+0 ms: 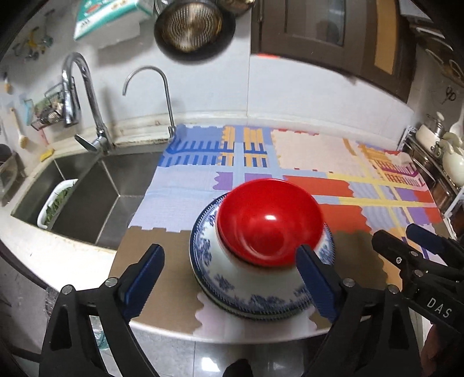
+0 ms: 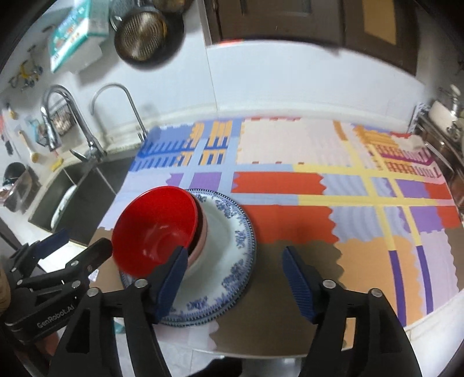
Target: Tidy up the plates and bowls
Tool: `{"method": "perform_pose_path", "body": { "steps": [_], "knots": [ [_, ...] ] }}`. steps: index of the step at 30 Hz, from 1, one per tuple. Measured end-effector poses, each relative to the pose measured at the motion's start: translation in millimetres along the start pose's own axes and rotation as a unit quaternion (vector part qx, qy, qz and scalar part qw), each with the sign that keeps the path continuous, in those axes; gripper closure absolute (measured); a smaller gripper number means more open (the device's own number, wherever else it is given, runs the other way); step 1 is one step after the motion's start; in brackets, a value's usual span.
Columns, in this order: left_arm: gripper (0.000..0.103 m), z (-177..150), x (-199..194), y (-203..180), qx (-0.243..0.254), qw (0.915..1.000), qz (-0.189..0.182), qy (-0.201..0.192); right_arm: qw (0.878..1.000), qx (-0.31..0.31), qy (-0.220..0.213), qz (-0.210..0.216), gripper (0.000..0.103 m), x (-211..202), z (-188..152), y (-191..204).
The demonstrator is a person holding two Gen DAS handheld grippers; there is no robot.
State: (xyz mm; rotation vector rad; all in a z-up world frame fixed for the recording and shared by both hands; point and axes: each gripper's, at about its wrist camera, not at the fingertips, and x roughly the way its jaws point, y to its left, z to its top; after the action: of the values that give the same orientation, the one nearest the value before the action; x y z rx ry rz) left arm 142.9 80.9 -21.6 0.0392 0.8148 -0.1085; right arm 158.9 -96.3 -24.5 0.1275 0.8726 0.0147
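Looking along our left gripper [image 1: 229, 278], we see its blue-padded fingers [image 1: 143, 278] spread wide, with the stack of dishes between them and neither pad gripping anything. Our right gripper [image 2: 236, 284] is spread as well; its left pad [image 2: 171, 285] stands just in front of the bowls, and we cannot tell whether it touches them, while the other pad hangs over bare mat.

The stack sits near the front edge of the countertop, toward its left, sink-side end. At the bottom lie the blue-and-white plates [image 1: 232, 301] [image 2: 232, 261], resting on the brown patch of the patterned mat [image 1: 313, 156] [image 2: 290, 185]. On them stands a nest of bowls: a pale bowl [image 2: 200, 255] below, and the red bowl [image 1: 269, 223] [image 2: 156, 229] on top, tilted toward the left gripper rather than level.

Beyond the stack the mat runs in red, yellow, purple and blue blocks to the back edge of the countertop and the white wall. Past the left end lies the steel sink [image 1: 87, 185] [image 2: 78, 185] with two curved faucets [image 1: 87, 95] behind it, and a metal strainer [image 1: 188, 26] [image 2: 142, 32] hangs on the wall above.
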Motion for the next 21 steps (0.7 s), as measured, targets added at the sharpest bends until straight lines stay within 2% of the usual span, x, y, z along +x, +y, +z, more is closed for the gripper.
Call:
{"method": "perform_pose_path", "body": {
  "steps": [10, 15, 21],
  "knots": [
    [0.001, -46, -83, -16, 0.010, 0.9953, 0.034, -0.090, 0.995, -0.014, -0.094, -0.005, 0.019, -74, -57, -13],
    [0.000, -64, -118, -27, 0.018, 0.9929, 0.035, -0.112, 0.991, -0.019, -0.129, -0.023, 0.016, -113, -83, -16],
    [0.000, -84, -146, -38, 0.017, 0.9922, 0.035, -0.118, 0.988, -0.014, -0.149, -0.030, 0.015, -153, -109, -25]
  ]
}}
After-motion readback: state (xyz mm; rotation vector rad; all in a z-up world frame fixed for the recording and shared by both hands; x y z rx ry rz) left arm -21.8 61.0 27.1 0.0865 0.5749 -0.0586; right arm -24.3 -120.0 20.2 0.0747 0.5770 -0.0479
